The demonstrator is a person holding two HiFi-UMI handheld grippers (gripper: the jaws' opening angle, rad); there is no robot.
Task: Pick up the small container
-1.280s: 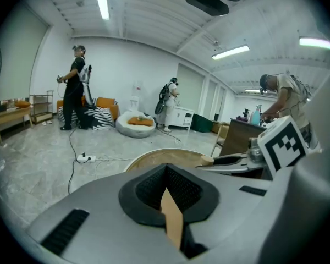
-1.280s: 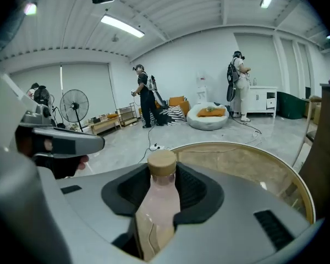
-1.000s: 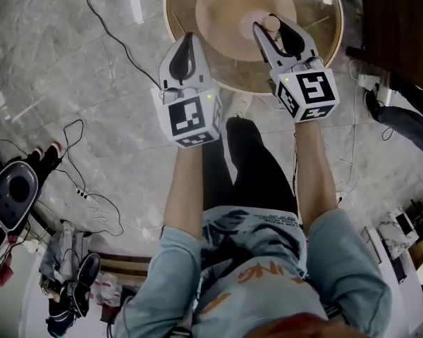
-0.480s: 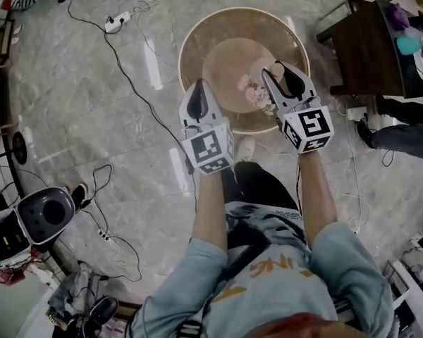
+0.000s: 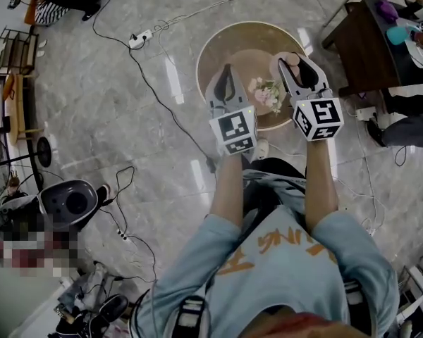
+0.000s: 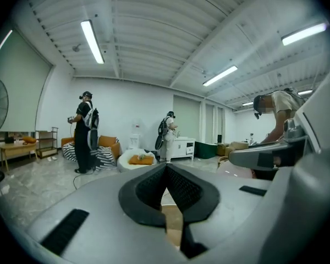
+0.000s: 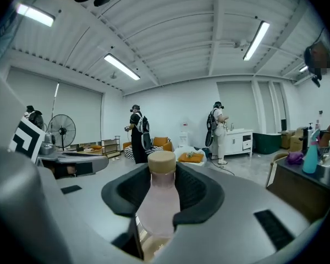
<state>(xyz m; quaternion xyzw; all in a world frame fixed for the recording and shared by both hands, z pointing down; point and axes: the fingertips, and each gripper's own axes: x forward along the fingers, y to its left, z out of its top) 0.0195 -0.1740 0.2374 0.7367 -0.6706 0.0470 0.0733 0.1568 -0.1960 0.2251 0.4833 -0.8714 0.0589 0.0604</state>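
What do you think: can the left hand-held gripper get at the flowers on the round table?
Probably yes: the left hand-held gripper is above the round table beside the flowers with nothing between, but its jaws are shut and would need opening.

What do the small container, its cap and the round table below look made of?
Small container: pale pink, translucent and smooth, so likely plastic, possibly frosted glass. Cap: matte tan, like wood or cork; no grain shows clearly enough to tell. Round table: tan, wood-look top; a reflected light streak suggests a glossy finish, maybe veneer.
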